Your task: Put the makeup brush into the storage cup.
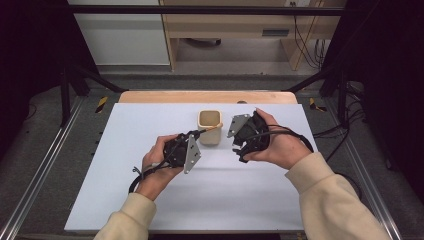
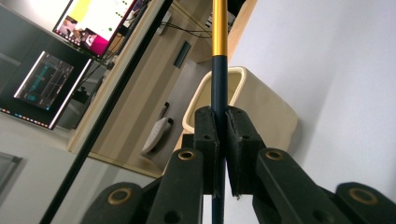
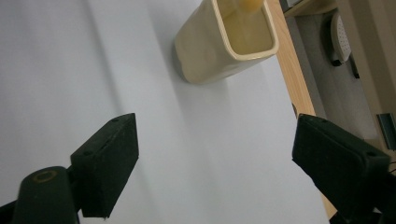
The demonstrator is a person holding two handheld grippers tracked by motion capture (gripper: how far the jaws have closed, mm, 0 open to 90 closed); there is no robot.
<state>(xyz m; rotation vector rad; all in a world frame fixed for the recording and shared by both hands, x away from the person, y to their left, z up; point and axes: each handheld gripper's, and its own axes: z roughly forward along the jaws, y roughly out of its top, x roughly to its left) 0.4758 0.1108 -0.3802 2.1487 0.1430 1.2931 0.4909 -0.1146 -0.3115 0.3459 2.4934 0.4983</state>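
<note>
A beige square cup (image 1: 210, 127) stands upright on the white table top (image 1: 150, 200), a little behind centre. My left gripper (image 1: 196, 135) is just left of it, shut on a thin pen with a dark blue shaft and a yellow front part (image 2: 219, 70). The pen points toward the cup (image 2: 266, 112), and its yellow end (image 3: 250, 3) reaches over the cup's mouth. In the left gripper view the pads (image 2: 208, 135) press the shaft from both sides. My right gripper (image 1: 235, 142) is just right of the cup (image 3: 210, 51); its jaws stand wide apart (image 3: 215, 140) over bare table with nothing between them.
A wooden strip (image 1: 200, 96) runs along the table's far edge. Black frame posts (image 1: 65, 85) stand at both back corners, with cables (image 1: 345, 120) at the right. A wooden desk (image 1: 225, 30) sits behind, and monitors (image 2: 42, 79) are off to the side.
</note>
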